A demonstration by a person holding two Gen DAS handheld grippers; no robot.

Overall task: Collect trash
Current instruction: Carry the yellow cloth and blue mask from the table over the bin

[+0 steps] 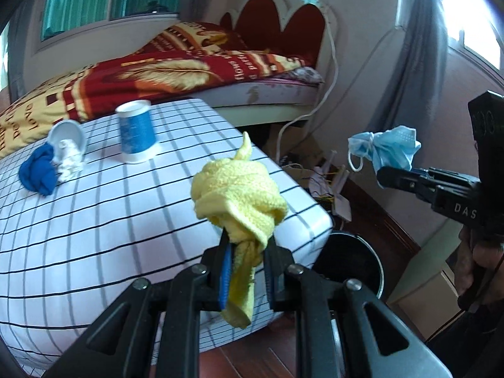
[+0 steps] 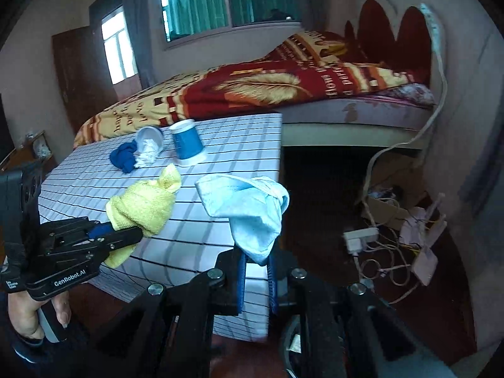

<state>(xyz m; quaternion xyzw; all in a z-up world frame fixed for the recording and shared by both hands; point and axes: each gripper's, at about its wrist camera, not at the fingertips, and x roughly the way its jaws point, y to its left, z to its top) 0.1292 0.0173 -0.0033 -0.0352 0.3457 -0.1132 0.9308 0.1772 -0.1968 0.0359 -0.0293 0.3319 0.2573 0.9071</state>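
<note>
My left gripper (image 1: 247, 245) is shut on a crumpled yellow cloth (image 1: 239, 192), held above the near right corner of the checked table (image 1: 94, 220); it also shows in the right wrist view (image 2: 141, 208). My right gripper (image 2: 256, 261) is shut on a light blue face mask (image 2: 249, 211), held in the air past the table's right edge; the mask also shows in the left wrist view (image 1: 387, 149). A black trash bin (image 1: 349, 261) stands on the floor below the table corner. On the table lie a blue cloth (image 1: 37, 170), a tipped white cup with crumpled tissue (image 1: 67, 148) and an upside-down blue paper cup (image 1: 137, 135).
A bed with a red and yellow blanket (image 1: 176, 72) stands right behind the table. Cables, a power strip (image 2: 360, 237) and papers lie on the wooden floor to the right. A white cable (image 1: 330, 63) hangs from the headboard.
</note>
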